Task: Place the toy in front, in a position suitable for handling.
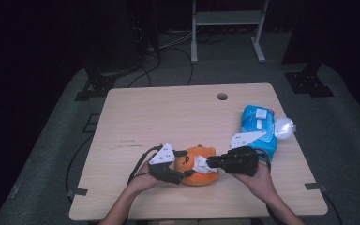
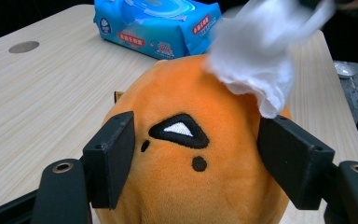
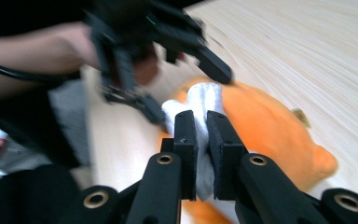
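Note:
An orange plush toy (image 1: 198, 166) with a stitched face lies near the table's front edge. My left gripper (image 1: 185, 163) is shut on it, and in the left gripper view the black pads (image 2: 112, 158) press into both sides of the toy (image 2: 186, 154). My right gripper (image 1: 211, 162) comes in from the right, shut on a white wipe (image 1: 200, 165). The wipe (image 2: 256, 60) rests on top of the toy. In the right gripper view the wipe (image 3: 205, 95) is pinched between the jaws of my right gripper (image 3: 201, 116), over the toy (image 3: 270, 126).
A blue pack of wet wipes (image 1: 258, 126) lies at the table's right side, with a shiny whitish round object (image 1: 283, 127) beside it. The wooden table (image 1: 168, 112) has a cable hole (image 1: 222, 96) near its far edge. A metal frame stands on the floor beyond.

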